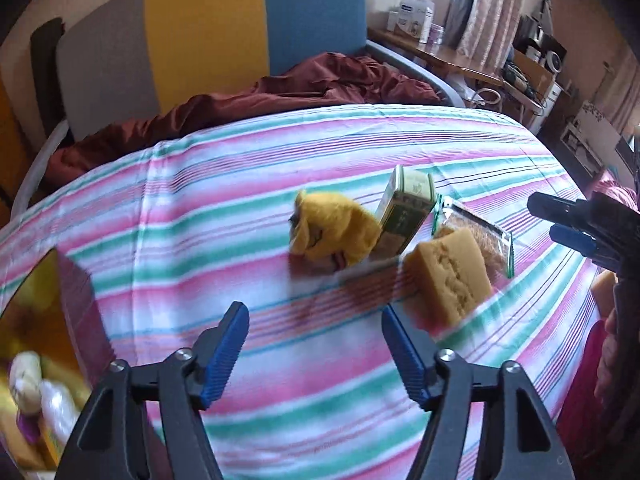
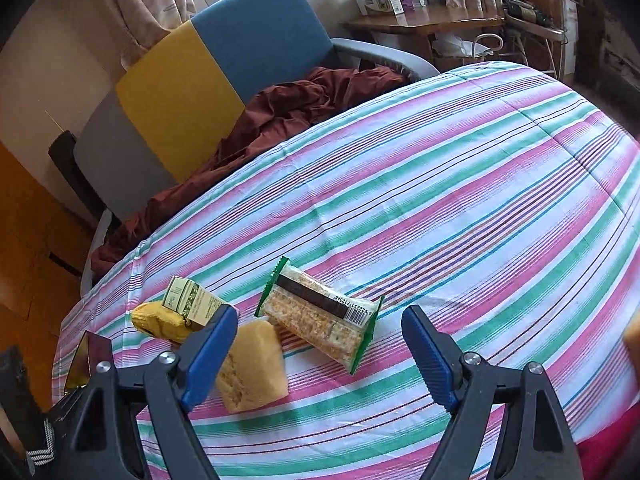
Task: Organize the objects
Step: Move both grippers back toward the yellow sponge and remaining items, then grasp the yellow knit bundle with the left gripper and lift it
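On striped bed cover: 1 yellow plush, 1 green box, 1 sponge, 1 snack pack. Left tongs, right tongs: both agape, empty.

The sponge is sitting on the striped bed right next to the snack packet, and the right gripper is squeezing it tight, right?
Not quite. The right gripper is open and holds nothing, as the right wrist view shows. The sponge does sit on the striped bed beside the snack packet.

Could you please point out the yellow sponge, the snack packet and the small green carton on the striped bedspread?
yellow sponge [image 2: 252, 364], right wrist view, middle of its top face.
snack packet [image 2: 320, 320], right wrist view, centre of the clear wrapper.
green carton [image 1: 404, 208], left wrist view, middle of its front face.
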Tool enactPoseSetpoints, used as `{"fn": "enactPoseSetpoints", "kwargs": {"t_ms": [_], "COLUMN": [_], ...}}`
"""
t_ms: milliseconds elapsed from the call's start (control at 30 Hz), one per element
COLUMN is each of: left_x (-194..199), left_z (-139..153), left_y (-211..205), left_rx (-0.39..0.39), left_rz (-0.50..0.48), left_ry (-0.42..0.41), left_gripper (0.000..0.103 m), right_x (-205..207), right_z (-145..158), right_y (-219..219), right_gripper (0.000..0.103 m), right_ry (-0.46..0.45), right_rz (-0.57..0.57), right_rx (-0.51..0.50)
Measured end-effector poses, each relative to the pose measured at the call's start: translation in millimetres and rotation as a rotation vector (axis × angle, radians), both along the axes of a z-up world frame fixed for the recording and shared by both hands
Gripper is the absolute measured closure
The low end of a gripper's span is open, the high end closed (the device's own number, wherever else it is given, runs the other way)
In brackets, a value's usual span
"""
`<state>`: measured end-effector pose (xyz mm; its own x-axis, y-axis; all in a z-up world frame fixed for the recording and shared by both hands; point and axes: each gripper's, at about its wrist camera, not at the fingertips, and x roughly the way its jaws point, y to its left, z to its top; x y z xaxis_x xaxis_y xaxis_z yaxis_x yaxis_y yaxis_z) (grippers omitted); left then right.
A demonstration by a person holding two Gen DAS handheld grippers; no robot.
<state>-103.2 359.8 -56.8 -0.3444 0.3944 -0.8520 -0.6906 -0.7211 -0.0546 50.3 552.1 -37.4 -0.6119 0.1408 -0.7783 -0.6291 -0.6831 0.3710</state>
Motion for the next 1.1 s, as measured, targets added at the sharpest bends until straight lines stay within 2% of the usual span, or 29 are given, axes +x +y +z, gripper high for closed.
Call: {"fn": "enactPoseSetpoints", "kwargs": {"t_ms": [100, 200, 433, 567, 600, 633, 833, 1100], "left_x": [-5.8, -13.7, -30.0, -35.7, -36.7, -37.4, -35.0, 33.1], "left_z": [-4.2, -8.5, -22.3, -29.9, -32.2, -34.4, -32.3, -33.5], "left_y": [17.2, 31.8, 59.2, 68.3, 69.0, 68.7, 38.4, -26.2], "left_rx": [-0.026, -0.030, -0.058, -0.043, -0.034, -0.032, 0.041, 0.088], "left_rz": [-0.049, -0.089, -0.152, -0.183, -0.184, -0.175, -0.077, 0.020], "left_ry": [0.042, 0.044, 0.060, 0.039, 0.035, 0.038, -0.007, 0.017], "left_gripper": [0.025, 0.021, 0.021, 0.022, 0.029, 0.050, 0.059, 0.060], "right_x": [0.0, -1.5, 0.4, -1.1, -1.4, -1.6, -3.6, -1.5], "right_z": [-3.0, -4.0, -4.8, -7.2, -7.7, -8.2, -11.2, -9.0], "right_y": [2.5, 2.1, 6.9, 6.7, 6.6, 6.7, 7.0, 8.7], "right_gripper": [0.017, 0.017, 0.017, 0.017, 0.017, 0.017, 0.017, 0.017], "right_ry": [0.002, 0.000, 0.007, -0.006, -0.010, -0.012, -0.027, -0.018], "right_rz": [-0.001, 0.006, -0.011, -0.005, -0.004, -0.003, 0.004, -0.007], "right_rx": [-0.027, -0.034, -0.051, -0.046, -0.043, -0.041, -0.029, -0.019]}}
